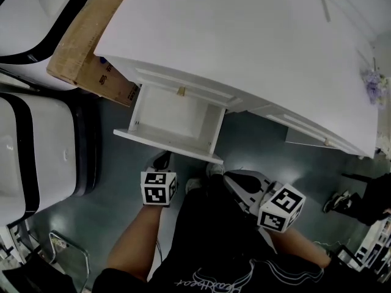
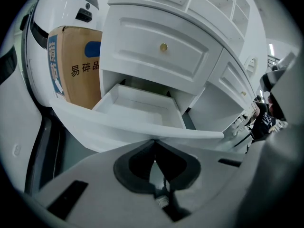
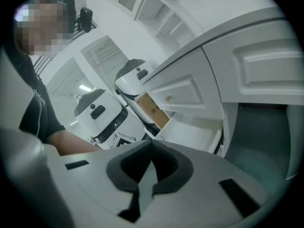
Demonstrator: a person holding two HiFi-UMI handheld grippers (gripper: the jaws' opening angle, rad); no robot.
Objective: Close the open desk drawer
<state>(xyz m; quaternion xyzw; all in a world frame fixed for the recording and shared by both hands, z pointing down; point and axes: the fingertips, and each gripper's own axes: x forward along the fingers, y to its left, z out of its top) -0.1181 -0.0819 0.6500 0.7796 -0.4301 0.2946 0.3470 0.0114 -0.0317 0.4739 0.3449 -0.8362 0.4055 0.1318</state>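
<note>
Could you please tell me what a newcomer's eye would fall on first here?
The empty white drawer stands pulled out of the white desk, at the head view's centre. The left gripper, jaws together, sits just before its front panel; a cardboard box stands beside the desk at upper left.

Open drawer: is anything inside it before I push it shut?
The open drawer shows only a bare white bottom; nothing visible inside. Its rear, under the desk top, is covered.
</note>
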